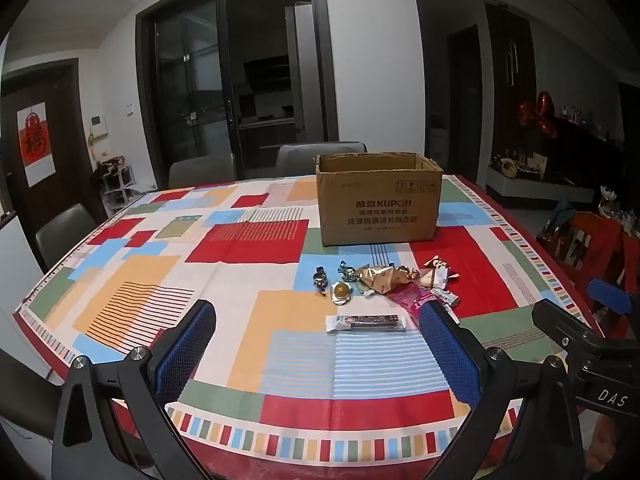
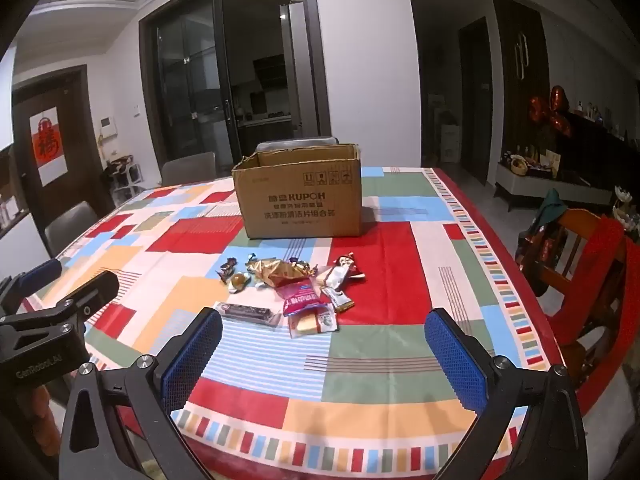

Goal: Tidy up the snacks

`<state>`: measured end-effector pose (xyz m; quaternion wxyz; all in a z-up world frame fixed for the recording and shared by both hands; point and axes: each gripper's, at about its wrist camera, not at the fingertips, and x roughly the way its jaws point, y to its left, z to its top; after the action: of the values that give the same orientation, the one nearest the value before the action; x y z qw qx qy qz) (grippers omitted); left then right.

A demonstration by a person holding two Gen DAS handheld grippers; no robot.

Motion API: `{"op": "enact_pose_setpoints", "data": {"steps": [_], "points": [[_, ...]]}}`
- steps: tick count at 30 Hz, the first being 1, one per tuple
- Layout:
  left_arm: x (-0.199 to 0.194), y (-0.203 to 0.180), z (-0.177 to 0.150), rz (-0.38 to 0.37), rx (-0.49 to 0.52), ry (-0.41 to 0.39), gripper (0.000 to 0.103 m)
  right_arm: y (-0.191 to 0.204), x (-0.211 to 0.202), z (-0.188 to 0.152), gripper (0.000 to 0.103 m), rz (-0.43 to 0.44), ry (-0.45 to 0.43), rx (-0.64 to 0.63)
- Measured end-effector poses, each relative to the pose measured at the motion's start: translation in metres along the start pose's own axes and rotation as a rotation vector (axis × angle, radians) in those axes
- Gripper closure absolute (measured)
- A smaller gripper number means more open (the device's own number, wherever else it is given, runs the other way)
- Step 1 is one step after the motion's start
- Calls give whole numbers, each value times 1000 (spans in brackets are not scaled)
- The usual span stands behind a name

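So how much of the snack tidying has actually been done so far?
Nothing looks done yet. The snacks all lie in a loose pile on the tablecloth, in front of the open cardboard box; its inside is hidden. Nothing is in hand: the left gripper and right gripper are both open and empty. Presumably every snack remains to be moved.

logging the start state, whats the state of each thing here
cardboard box: upright, top open, inside hidden
snack pile: loose on the tablecloth, outside the box
dark snack bar: flat, sealed, apart from the pile
left gripper: jaws open, empty
right gripper: jaws open, empty
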<state>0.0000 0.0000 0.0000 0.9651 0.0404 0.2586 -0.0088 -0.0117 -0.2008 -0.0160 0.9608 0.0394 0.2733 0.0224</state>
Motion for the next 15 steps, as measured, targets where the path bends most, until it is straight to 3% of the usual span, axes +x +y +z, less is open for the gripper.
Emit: {"op": "enact_pose_setpoints", "data": {"steps": [15], "points": [[-8,3,1,0,-10,-22,0,-3,0,-3,1,1,-6,1]]}}
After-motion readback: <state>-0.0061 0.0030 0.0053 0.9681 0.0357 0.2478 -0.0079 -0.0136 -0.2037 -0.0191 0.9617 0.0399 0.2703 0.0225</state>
